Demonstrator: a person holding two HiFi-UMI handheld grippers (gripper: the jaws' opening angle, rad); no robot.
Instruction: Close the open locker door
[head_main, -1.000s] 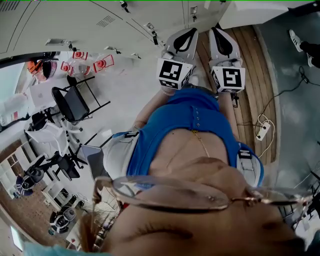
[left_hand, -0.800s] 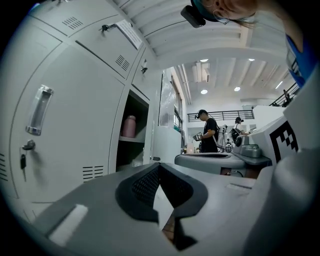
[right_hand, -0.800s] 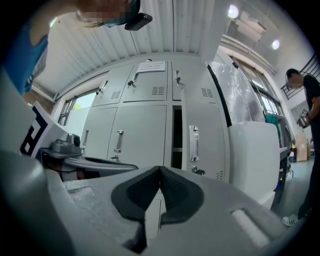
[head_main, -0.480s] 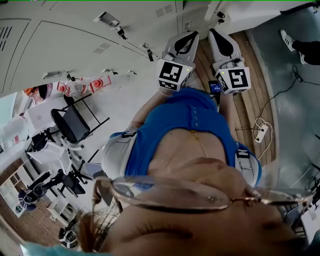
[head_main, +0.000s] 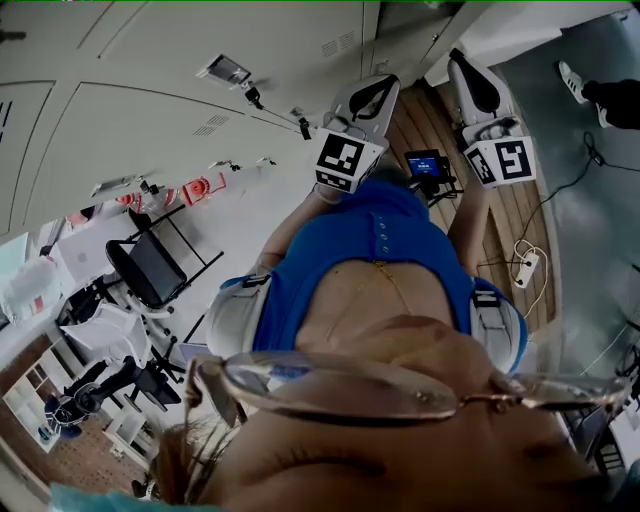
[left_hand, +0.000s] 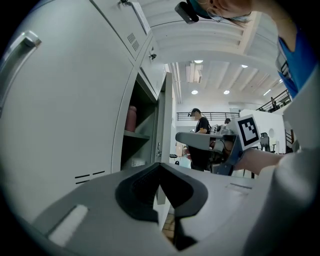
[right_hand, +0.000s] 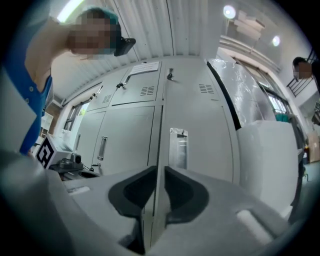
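Nearest, lower centre of its own view: the left hand-held gripper (left_hand: 159, 166), jaws together at the tips, nothing held. The right hand-held gripper (right_hand: 159, 172) sat lower centre of its view. Its jaws had just been opening, with a thin slit between the pads and nothing in it. Ahead of it were closed grey locker fronts (right_hand: 200, 130), one with an upright metal handle (right_hand: 178, 148) and a vent (right_hand: 206, 88) above.

Just beyond the left tips, centre frame, stood the open locker door (left_hand: 165, 125): pale grey, tall, narrow, seen nearly edge-on, swung out from the locker row. Left of it was the open compartment (left_hand: 142, 150), dark inside, with a shelf (left_hand: 136, 135) carrying a pinkish bottle (left_hand: 131, 118).

Far off, right of centre, a person (left_hand: 202, 126) in black stood.
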